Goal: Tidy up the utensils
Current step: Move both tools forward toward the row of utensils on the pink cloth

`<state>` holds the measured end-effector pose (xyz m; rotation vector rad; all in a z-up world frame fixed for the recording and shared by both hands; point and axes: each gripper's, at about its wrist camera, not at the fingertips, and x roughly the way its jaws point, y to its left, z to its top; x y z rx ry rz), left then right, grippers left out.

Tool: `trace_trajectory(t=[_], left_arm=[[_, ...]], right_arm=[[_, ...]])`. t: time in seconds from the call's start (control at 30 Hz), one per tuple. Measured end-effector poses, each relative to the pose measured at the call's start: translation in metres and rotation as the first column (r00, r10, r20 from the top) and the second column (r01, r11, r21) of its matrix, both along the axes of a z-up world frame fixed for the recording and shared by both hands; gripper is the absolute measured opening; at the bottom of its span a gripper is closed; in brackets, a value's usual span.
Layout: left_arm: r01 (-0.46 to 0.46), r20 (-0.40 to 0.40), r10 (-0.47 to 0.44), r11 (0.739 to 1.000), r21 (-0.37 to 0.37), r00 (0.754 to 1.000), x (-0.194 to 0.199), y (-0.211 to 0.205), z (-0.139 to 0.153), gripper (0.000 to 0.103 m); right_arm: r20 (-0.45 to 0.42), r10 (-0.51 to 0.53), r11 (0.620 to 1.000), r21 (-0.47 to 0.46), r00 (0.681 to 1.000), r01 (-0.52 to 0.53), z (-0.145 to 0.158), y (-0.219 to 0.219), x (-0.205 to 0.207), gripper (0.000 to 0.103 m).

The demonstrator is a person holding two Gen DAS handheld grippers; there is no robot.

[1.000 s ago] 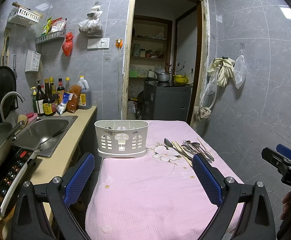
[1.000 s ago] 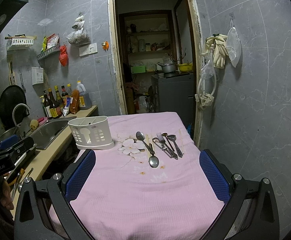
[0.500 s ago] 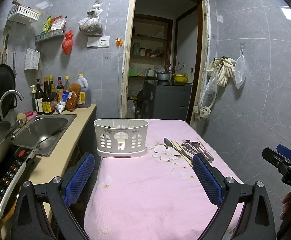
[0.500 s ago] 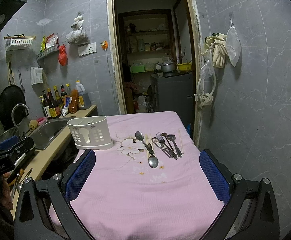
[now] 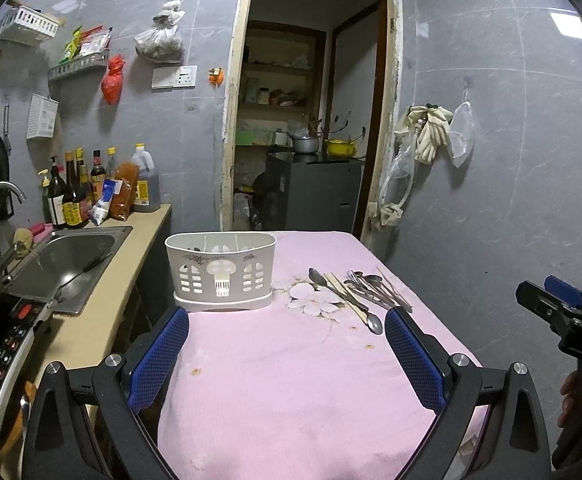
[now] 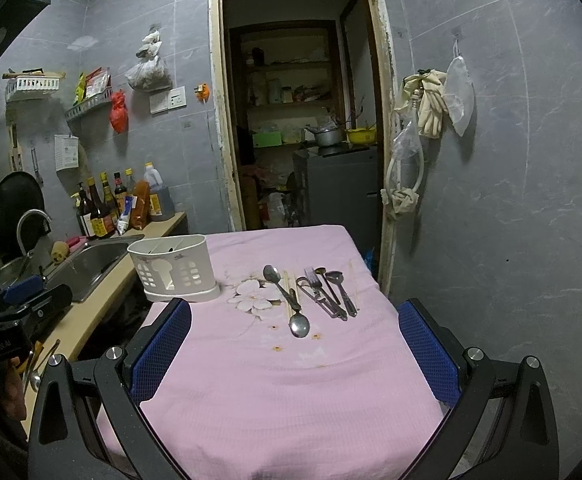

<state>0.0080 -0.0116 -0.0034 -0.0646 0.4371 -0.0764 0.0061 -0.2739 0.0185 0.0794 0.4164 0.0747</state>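
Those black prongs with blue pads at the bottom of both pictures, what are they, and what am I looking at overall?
They are hand-held grippers, not a robot arm. A person carries one in each hand, and each has a fisheye camera looking forward along its two fingers. One picture comes from the left gripper, the other from the right gripper. Each view also catches the other tool at its edge.

Both look at a table under a pink cloth in a small kitchen. On it stands a white slotted utensil holder. To its right lies a loose group of utensils: spoons, a fork, chopsticks and other metal pieces too small to identify. A sink sits on the counter to the left.

Both grippers are open and hold nothing. Sorting has not visibly begun.
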Motion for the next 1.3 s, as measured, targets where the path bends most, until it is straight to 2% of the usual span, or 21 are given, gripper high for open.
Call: trace_trajectory(t=[0.17, 0.43, 0.67, 1.0, 1.17, 1.3], left_arm=[[0.002, 0.004, -0.002, 1.0, 0.002, 1.0, 0.006, 0.001, 0.002, 0.099], [-0.019, 0.065, 0.021, 0.999, -0.032, 0.998, 0.022, -0.007, 0.015, 0.099], [-0.025, 0.108, 0.025, 1.0, -0.003, 0.994, 0.05, -0.025, 0.024, 0.099], [-0.046, 0.099, 0.045, 0.999, 0.015, 0.994, 0.125, -0.062, 0.021, 0.099], [-0.078, 0.053, 0.077, 0.997, 0.009, 0.996, 0.173, -0.079, 0.004, 0.099], [-0.106, 0.011, 0.106, 0.994, 0.008, 0.994, 0.212, -0.091, -0.016, 0.099]], right_arm=[[0.021, -0.02, 1.0, -0.017, 1.0, 0.02, 0.007, -0.005, 0.003, 0.102], [0.099, -0.042, 0.997, -0.067, 0.994, 0.049, 0.027, -0.018, 0.009, 0.102], [0.13, -0.04, 0.998, -0.051, 0.991, 0.047, 0.041, -0.033, 0.04, 0.102], [0.089, -0.014, 0.999, -0.042, 0.996, 0.018, 0.033, -0.074, 0.14, 0.102], [0.055, -0.009, 0.999, -0.041, 0.998, 0.011, 0.018, -0.086, 0.201, 0.102], [0.016, -0.009, 0.999, -0.044, 1.0, 0.01, -0.004, -0.097, 0.249, 0.102]])
